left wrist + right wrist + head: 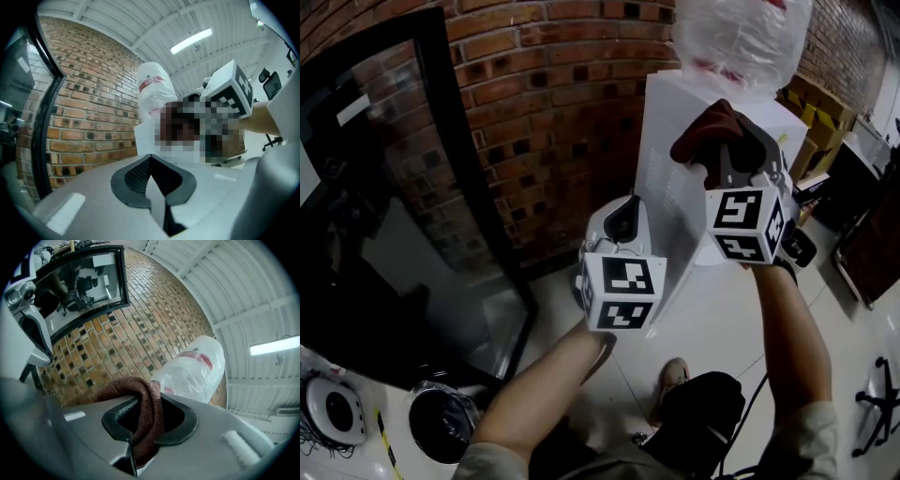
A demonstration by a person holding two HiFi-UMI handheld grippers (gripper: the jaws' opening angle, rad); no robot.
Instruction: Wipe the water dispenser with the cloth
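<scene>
Head view. Shows white water dispenser [675, 178] at 1 o'clock of frame, standing on pale floor [722, 319] close to brick wall [553, 94]. Carries plastic-wrapped bottle [741, 37] on top, at 12 to 1 o'clock. Dark glass panel [384, 187] at 9 o'clock. Left gripper [628, 204] near centre, in front of dispenser's left edge. Right gripper [724, 141] at 2 o'clock, raised to the upper part of the cabinet, with dark red-brown cloth [708, 131] bunched at its tip. Cloth against the dispenser's top front; contact not certain.

Left gripper view. Looks level past the left gripper [149, 176]: jaws closed together, nothing between them. Bottle [152, 89] at 12 o'clock beyond the tips, brick wall [89, 93] at 9 to 10 o'clock, right gripper's marker cube [229, 91] at 2 o'clock.

Right gripper view. Looks past the right gripper [140, 427]: jaws part closed, clamped on a thick fold of the cloth [143, 401], which loops up over the tips towards 10 o'clock. Bottle [192, 369] at 1 o'clock just behind, brick wall [140, 319] above.
</scene>
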